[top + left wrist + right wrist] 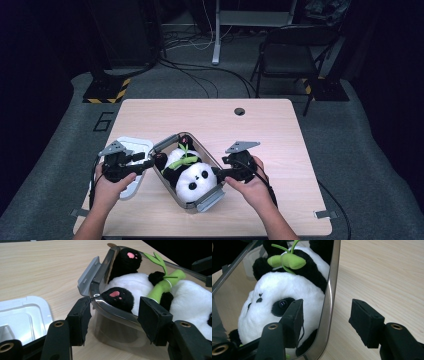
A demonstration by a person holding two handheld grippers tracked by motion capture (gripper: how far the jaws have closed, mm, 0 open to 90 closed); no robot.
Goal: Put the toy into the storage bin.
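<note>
Straddling the near rim of the clear container (117, 315), the left gripper (113, 315) has its jaws spread, one pad outside the wall at a corner and the other over the plush inside, neither plainly pressing. Across the box, the right gripper (325, 315) also straddles a rim, with one pad inside against the panda's face and the other out over the bare wood, a clear gap showing on that outer side, so it grips nothing yet. Between them the plush panda (190, 175) lies on its back in the container, filling it, its black feet with pink soles toward the left gripper and its green bamboo sprig (287, 261) across its chest. A grey latch flap (87, 277) hangs open on one end of the box, and the white lid (134, 147) lies on the table (280, 140) just beside the left hand (107, 185). The step looks like steadying the box from both sides with the toy already packed; the next move likely calls for closing on a wall, or fetching the lid and seating it squarely.
</note>
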